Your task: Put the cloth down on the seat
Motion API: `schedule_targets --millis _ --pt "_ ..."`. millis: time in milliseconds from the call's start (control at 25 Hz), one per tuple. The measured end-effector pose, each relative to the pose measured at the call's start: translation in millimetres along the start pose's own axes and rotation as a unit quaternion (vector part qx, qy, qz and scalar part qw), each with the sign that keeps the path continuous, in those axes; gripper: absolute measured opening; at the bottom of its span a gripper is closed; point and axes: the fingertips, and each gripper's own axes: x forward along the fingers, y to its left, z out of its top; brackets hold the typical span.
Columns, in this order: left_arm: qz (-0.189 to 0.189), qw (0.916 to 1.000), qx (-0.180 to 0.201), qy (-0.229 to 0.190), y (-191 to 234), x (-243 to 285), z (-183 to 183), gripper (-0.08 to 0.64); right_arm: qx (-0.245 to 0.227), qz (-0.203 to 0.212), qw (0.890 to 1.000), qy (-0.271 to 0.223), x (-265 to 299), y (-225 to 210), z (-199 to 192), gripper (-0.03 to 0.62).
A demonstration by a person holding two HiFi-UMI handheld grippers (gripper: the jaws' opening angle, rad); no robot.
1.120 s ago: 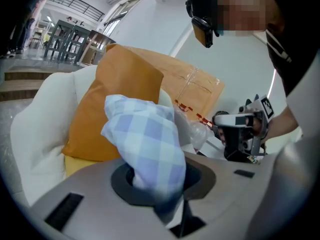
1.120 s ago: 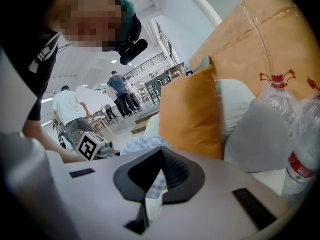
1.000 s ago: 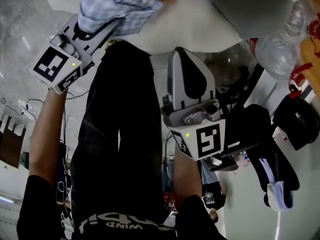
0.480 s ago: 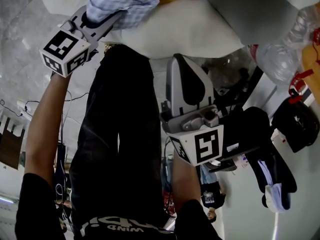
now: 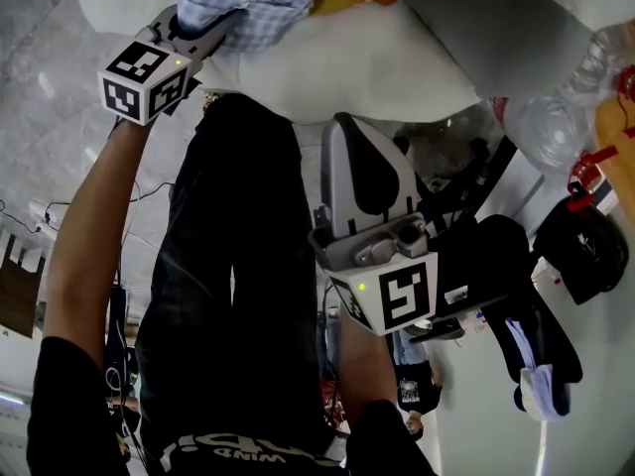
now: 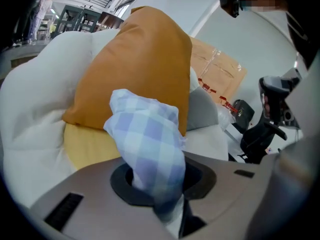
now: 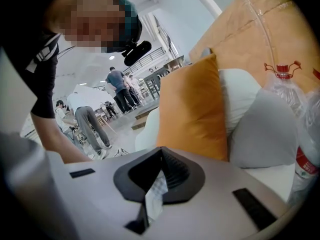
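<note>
A blue-and-white checked cloth (image 5: pixel 243 3) (image 6: pixel 147 144) bunches up out of my left gripper (image 5: pixel 220 26) (image 6: pixel 160 186), which is shut on it. In the head view this gripper is at the top left, holding the cloth over the white sofa seat (image 5: pixel 377 62) (image 6: pixel 30 134), just in front of an orange cushion (image 6: pixel 140 69). My right gripper (image 5: pixel 347 132) (image 7: pixel 159 156) hangs lower at the centre, in front of the seat's edge. Its jaws are shut with nothing between them.
A grey cushion (image 7: pixel 262 134) (image 5: pixel 506 18) lies right of the orange cushion (image 7: pixel 192 109). Clear plastic bottles (image 5: pixel 556 97) (image 7: pixel 305 149) and black bags (image 5: pixel 585 246) sit at the right. The person's dark trouser legs (image 5: pixel 228 296) fill the lower middle. A cardboard box (image 6: pixel 220 74) stands behind the sofa.
My left gripper has carried the cloth further up the head view, towards the sofa. The right gripper has drifted slightly left and down.
</note>
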Motion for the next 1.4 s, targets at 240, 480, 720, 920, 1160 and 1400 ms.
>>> schedule_targets --millis 240,480,720,920,1160,1400 --pt "0.039 0.9987 -0.011 0.029 29 10 -13 0.101 0.001 0.001 1.000 0.006 3 4 -3 0.020" --pt "0.053 0.9975 -0.004 0.046 35 13 -15 0.111 0.000 0.005 1.000 0.007 5 7 0 0.020" --pt "0.088 0.9934 0.014 0.072 39 2 -15 0.191 -0.004 0.009 1.000 0.001 7 13 9 0.020" --pt "0.132 0.9873 0.017 0.087 51 -7 -19 0.437 -0.005 0.015 1.000 -0.002 0 16 18 0.019" --pt "0.154 0.9851 -0.009 0.075 53 -21 -16 0.511 -0.008 0.022 1.000 0.000 -8 22 24 0.020" --pt "0.134 0.9871 -0.014 0.087 33 -35 -6 0.511 -0.010 0.029 1.000 -0.001 -15 32 35 0.018"
